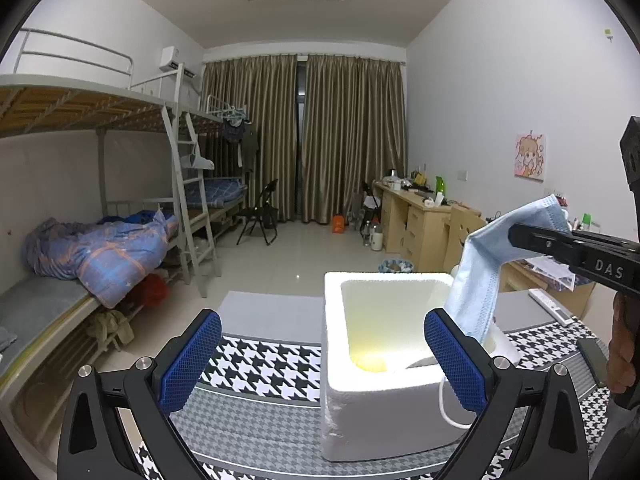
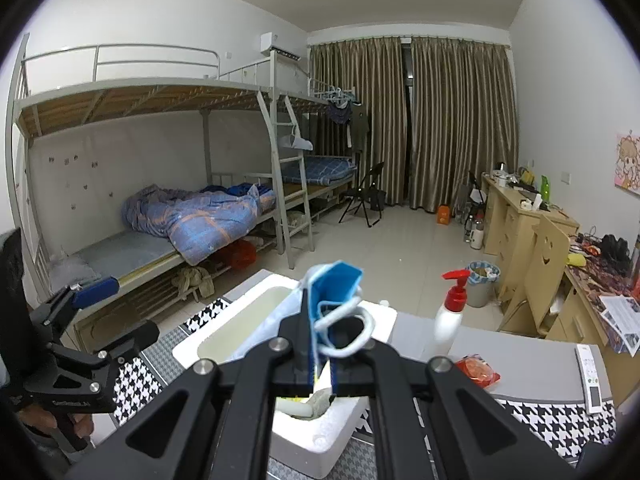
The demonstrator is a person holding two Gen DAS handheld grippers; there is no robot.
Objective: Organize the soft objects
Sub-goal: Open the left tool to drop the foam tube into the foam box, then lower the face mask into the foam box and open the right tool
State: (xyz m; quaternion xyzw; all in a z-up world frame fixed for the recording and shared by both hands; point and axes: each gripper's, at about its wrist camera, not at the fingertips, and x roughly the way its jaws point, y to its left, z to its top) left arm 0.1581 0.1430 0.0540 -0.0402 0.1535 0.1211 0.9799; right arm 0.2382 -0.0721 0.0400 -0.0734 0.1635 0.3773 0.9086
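A white foam box (image 1: 376,360) stands open on the houndstooth cloth (image 1: 264,364); something yellow lies at its bottom. My right gripper (image 1: 516,236) is shut on a light blue face mask (image 1: 484,264), which hangs over the box's right rim. In the right wrist view the mask (image 2: 334,292) is pinched between the shut fingers (image 2: 316,340), its white ear loop dangling above the box (image 2: 240,332). My left gripper (image 1: 320,364) stands open with blue pads, nothing between them, just in front of the box; it shows at the left as well (image 2: 116,304).
A white pump bottle with a red top (image 2: 452,312), a red packet (image 2: 478,370) and a white remote (image 2: 590,376) lie on the table to the right. Bunk beds (image 2: 180,208) line the left wall, desks (image 2: 520,216) the right. A person's hand (image 2: 60,420) holds the left gripper.
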